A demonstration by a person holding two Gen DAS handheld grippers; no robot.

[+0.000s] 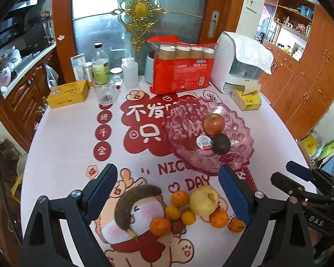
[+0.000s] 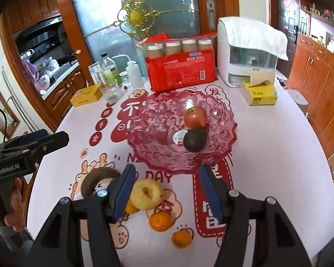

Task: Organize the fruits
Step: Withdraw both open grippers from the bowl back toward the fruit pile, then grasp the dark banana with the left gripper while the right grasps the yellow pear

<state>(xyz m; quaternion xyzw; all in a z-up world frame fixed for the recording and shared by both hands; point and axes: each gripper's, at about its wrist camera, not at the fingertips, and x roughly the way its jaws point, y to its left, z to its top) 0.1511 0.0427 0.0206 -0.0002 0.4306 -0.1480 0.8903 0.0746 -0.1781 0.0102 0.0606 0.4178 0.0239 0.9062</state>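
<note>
A pink glass fruit bowl (image 1: 240,153) (image 2: 144,146) holds a red apple (image 1: 214,124) (image 2: 195,117) and a dark avocado (image 1: 221,143) (image 2: 195,142). On the table in front of it lie a yellow pear (image 1: 203,200) (image 2: 147,194), a brown overripe banana (image 1: 131,204) (image 2: 95,178), several oranges (image 1: 179,198) (image 2: 160,221) and a small red fruit (image 1: 178,225). My left gripper (image 1: 167,197) is open above this pile. My right gripper (image 2: 167,191) is open, with the pear at its left finger; it also shows in the left wrist view (image 1: 300,178).
At the back of the table stand a red pack of bottles (image 1: 182,66), a white appliance with a towel (image 1: 240,62), a yellow tissue box (image 1: 247,100), a yellow tin (image 1: 68,94), a glass (image 1: 105,92) and several bottles (image 1: 100,64).
</note>
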